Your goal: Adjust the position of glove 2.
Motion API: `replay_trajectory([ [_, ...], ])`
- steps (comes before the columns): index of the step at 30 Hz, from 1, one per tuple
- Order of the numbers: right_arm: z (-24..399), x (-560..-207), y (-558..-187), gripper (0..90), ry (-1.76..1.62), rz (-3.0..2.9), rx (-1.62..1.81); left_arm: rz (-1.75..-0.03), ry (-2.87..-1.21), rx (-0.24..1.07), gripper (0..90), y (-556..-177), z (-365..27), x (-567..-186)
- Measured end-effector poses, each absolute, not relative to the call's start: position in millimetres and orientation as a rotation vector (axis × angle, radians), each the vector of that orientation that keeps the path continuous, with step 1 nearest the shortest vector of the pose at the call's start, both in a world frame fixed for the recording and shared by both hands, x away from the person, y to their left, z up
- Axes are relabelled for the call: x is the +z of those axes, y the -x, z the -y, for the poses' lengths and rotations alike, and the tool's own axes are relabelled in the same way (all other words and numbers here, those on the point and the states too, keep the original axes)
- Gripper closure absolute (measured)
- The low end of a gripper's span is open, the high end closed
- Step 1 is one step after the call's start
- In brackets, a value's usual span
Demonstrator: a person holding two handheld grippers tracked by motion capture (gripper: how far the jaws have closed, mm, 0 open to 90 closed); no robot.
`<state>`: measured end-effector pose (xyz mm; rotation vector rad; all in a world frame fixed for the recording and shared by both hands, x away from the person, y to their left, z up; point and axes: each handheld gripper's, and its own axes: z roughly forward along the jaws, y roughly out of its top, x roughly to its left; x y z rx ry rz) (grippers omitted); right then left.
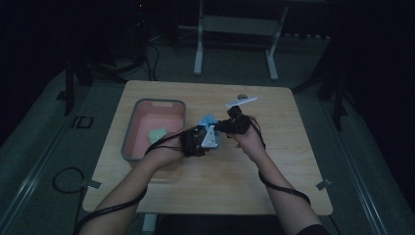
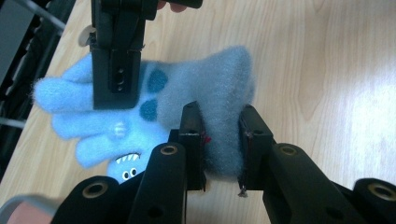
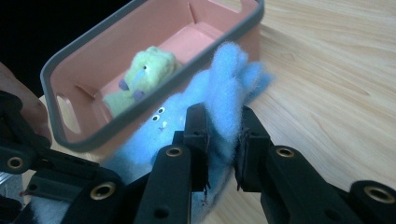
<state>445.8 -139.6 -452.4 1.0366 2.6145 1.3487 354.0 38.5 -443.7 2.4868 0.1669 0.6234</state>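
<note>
Both tools grip the blue plush glove (image 2: 196, 100) just beside the pink bin (image 3: 154, 100): your left tool (image 2: 219, 140) pinches the cuff, your right tool (image 3: 223, 140) the fingers. Lift evenly, keep both pinches firm, and clear the rim above the green toy (image 3: 144, 72).

1. A light wooden table (image 1: 254, 171) with rounded corners stands on a grey floor (image 1: 44, 147).
2. A pink bin (image 1: 131, 139) with a grey rim sits on the table's left half, a green plush toy (image 1: 157, 133) inside it.
3. A small round object (image 1: 242, 96), too dim to identify, lies near the far edge.
4. A blue fleece glove (image 2: 205, 100) is over the tabletop beside the bin.
</note>
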Motion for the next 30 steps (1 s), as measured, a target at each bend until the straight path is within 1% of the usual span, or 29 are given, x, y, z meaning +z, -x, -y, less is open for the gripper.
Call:
replay_trajectory([
  [11,97,-445,-451,77.5,-0.995,-2.648,1.414,-0.233,-2.503,0.651,75.8,-351,-75,-438],
  [13,92,-445,-452,77.5,-0.989,-2.652,1.419,-0.233,-2.503,0.651,75.8,-351,-75,-438],
  [14,92,-445,-452,77.5,-0.989,-2.652,1.419,-0.249,-2.505,0.656,75.8,-350,-85,-438],
  [15,80,-445,-453,77.5,-0.972,-2.663,1.414,-0.252,-2.51,0.659,75.8,-350,-89,-438],
  [24,34,-449,-454,77.5,-0.909,-2.717,1.422,-0.327,-2.526,0.664,75.7,-345,-129,-445],
  [25,28,-450,-454,77.5,-0.904,-2.72,1.423,-0.327,-2.526,0.664,75.7,-345,-129,-445],
  [26,21,-452,-454,77.5,-0.901,-2.73,1.422,-0.354,-2.525,0.645,75.7,-345,-141,-449],
  [27,16,-454,-455,77.5,-0.904,-2.736,1.425,-0.354,-2.525,0.645,75.8,-345,-141,-449],
  [30,3,-458,-456,77.5,-0.901,-2.748,1.433,-0.39,-2.533,0.632,75.7,-345,-159,-453],
])
